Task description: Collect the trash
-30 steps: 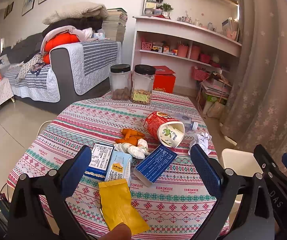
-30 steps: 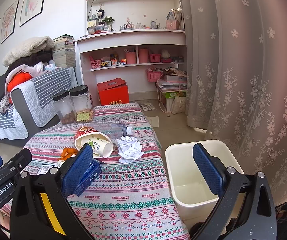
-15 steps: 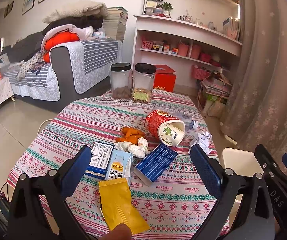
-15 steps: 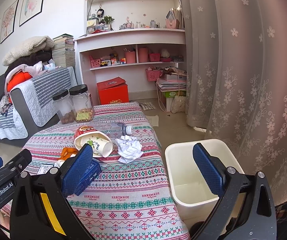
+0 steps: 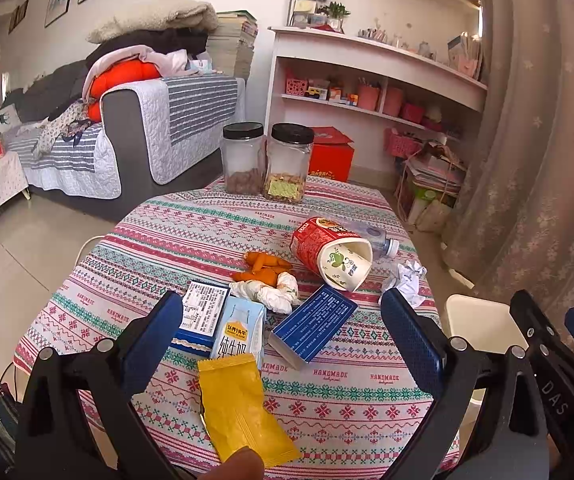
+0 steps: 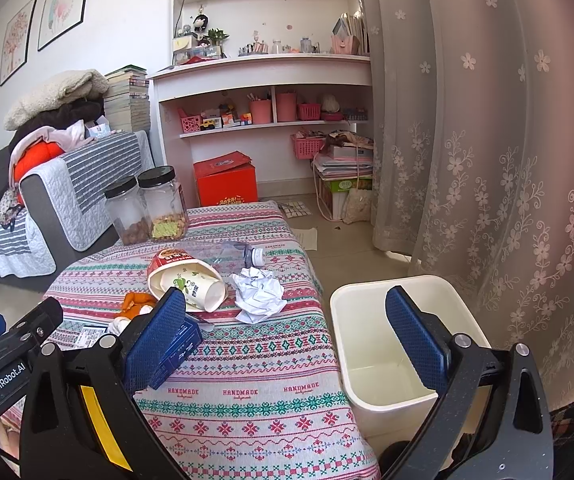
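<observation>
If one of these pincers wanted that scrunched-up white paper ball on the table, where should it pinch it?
Pinch the crumpled white paper ball across its middle, coming down from above: it is a loose, roundish wad lying apart from the tipped red paper cup, near the table edge by the white plastic bin. The right gripper looks nearer.

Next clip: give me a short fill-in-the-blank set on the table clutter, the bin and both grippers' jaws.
1. The two jars at the table's far edge have ____ lids.
2. The white bin stands on the floor and looks ____ inside.
3. The paper cup lies inside the red ____.
4. The left gripper and the right gripper both have their jaws ____.

Missing words: black; empty; noodle tub; open
</observation>
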Available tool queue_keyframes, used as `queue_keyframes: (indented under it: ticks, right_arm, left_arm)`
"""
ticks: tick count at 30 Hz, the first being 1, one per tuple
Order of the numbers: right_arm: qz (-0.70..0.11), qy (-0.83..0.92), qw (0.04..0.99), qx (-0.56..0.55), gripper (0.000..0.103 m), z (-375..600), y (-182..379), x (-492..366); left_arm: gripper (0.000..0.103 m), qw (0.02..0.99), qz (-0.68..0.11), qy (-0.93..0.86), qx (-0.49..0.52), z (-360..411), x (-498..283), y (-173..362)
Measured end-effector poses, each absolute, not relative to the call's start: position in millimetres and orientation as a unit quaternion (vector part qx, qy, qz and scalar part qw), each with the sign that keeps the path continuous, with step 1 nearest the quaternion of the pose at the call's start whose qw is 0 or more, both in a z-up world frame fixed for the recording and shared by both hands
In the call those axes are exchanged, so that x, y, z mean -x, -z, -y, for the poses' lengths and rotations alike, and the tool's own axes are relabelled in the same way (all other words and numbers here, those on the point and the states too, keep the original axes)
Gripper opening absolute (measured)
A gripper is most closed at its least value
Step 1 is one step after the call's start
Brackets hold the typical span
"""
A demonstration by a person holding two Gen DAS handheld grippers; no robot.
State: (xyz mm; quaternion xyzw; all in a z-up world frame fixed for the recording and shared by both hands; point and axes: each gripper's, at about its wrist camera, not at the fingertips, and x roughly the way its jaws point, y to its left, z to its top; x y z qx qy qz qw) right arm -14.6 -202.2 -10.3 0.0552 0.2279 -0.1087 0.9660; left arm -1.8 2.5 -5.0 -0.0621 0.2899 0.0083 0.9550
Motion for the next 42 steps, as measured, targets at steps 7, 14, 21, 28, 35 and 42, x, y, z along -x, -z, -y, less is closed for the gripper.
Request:
queue_keyframes:
  ticks: [7, 14, 21, 28, 35, 42]
  right_arm:
    - [-0.228, 0.109, 0.966, -0.055, 0.096, 202.0, 10.7, 14.7]
    - [-0.229, 0.109, 0.966, -0.056, 0.096, 201.7, 10.0, 14.0]
    - [-0.264, 0.111, 0.956, -0.067, 0.096, 206.4, 22.5, 10.4]
    - [-0.359, 0.106, 0.924, -0.08, 0.096, 213.7, 46.1, -7.0]
    - [-0.441, 0.089, 0.889, -0.088, 0.096, 211.6, 69.1, -21.8]
    - [-0.465, 0.084, 0.874, -0.113, 0.096, 220.1, 77.4, -27.3]
  left_arm:
    - [0.096, 0.953, -0.295, -0.01, 0.064, -3.7, 0.3, 5.0]
    - [0.096, 0.952, -0.3, -0.011, 0.063, -3.3, -0.4, 6.0]
    - [0.096, 0.943, -0.324, -0.021, 0.064, -7.0, -5.9, 15.2]
    - [0.096, 0.902, -0.419, -0.031, 0.104, -33.6, -23.1, 46.0]
    - [0.096, 0.817, -0.53, 0.008, 0.226, -68.8, -36.0, 92.0]
    - [0.096, 0.787, -0.589, -0.017, 0.18, -47.9, -39.1, 120.8]
